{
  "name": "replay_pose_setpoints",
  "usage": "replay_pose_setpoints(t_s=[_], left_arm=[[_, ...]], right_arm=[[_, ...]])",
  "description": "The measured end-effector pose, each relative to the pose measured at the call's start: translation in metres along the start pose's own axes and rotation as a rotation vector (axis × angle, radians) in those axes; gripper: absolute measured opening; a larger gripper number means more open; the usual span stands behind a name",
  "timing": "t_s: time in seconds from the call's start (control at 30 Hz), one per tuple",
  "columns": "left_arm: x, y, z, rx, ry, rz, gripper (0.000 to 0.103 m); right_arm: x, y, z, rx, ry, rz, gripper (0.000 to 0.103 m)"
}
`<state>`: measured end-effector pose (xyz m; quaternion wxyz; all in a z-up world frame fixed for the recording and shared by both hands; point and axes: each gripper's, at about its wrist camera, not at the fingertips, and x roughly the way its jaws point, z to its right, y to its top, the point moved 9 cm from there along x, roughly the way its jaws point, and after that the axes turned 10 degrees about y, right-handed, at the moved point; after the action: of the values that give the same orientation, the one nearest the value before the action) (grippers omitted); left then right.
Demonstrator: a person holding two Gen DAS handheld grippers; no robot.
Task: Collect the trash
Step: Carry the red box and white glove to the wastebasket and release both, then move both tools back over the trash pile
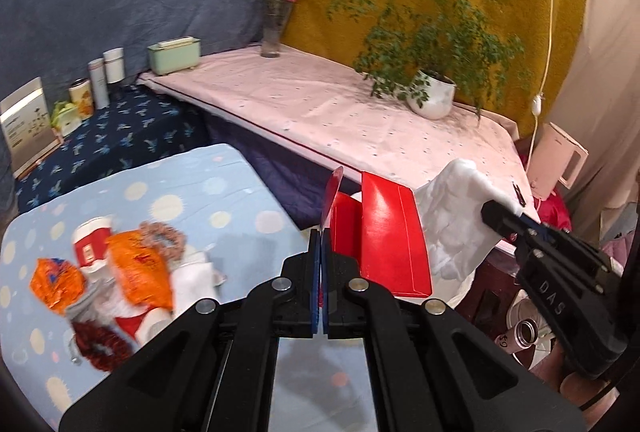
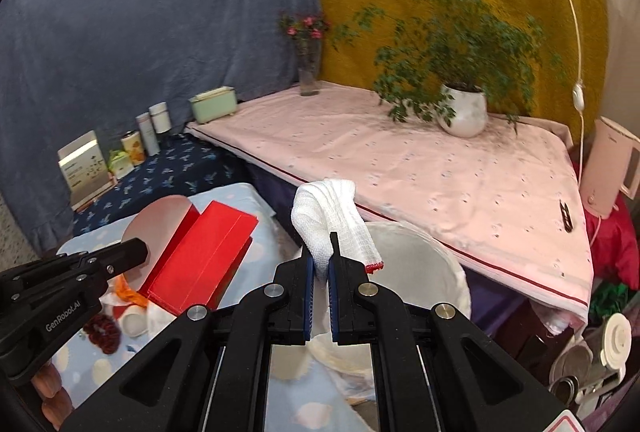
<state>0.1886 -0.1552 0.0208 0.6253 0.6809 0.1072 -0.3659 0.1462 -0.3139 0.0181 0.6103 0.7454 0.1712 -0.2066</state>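
My left gripper (image 1: 322, 232) is shut on the flap of a red cardboard box (image 1: 390, 238) and holds it up over the edge of the light blue dotted table (image 1: 224, 171). The box also shows in the right wrist view (image 2: 200, 260), with the left gripper (image 2: 140, 250) at its left. My right gripper (image 2: 320, 252) is shut on a white gauze cloth with a red hem (image 2: 336, 220), held above a white bin (image 2: 420, 272). In the left wrist view the cloth (image 1: 452, 216) hangs from the right gripper (image 1: 490, 213). Trash lies on the table: orange wrappers (image 1: 138, 268), a red-and-white paper cup (image 1: 92, 240).
A pink-covered table (image 2: 420, 159) behind holds a potted plant (image 2: 460, 107), a flower vase (image 2: 308, 71) and a black clip (image 2: 566, 218). A pink kettle (image 2: 612, 167) stands at right. Tins, bottles and a green box (image 1: 174, 55) line the dark blue surface at left. Scrunchies (image 1: 100, 346) lie among the trash.
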Motion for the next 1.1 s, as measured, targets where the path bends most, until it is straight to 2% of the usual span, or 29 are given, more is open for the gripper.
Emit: replay_pose_setpoints(t_s=[0.27,0.5,0.57,0.6,0.63,0.7,0.93,1.1], left_arm=[[0.045,0.008,0.057,0.073,-0.049,-0.025,0.000],[0.073,0.008,0.084,0.104,-0.070,-0.057,0.000],[0.081,0.008,0.088,0.096,-0.081,-0.072,0.004],[0.086,0.008,0.087,0.086,-0.078,-0.083,0.013],[0.088,0.008,0.085,0.074,-0.066,-0.083,0.032],[0.092,0.010,0.078,0.043,-0.034,-0.070,0.051],[0.095,0.005,0.057,0.016,0.011,-0.084,0.052],[0.088,0.004,0.040,-0.014,0.028,-0.080,0.052]], right_arm=[[0.019,-0.014,0.051,0.065,-0.051,-0.033,0.006],[0.033,-0.018,0.076,0.097,-0.071,-0.047,0.007],[0.036,-0.018,0.080,0.109,-0.072,-0.045,0.010],[0.038,-0.018,0.082,0.115,-0.074,-0.044,0.016],[0.039,-0.017,0.084,0.120,-0.079,-0.043,0.027],[0.038,-0.016,0.086,0.124,-0.092,-0.030,0.040],[0.032,-0.013,0.079,0.110,-0.098,-0.013,0.053],[0.027,-0.009,0.065,0.098,-0.084,-0.003,0.057]])
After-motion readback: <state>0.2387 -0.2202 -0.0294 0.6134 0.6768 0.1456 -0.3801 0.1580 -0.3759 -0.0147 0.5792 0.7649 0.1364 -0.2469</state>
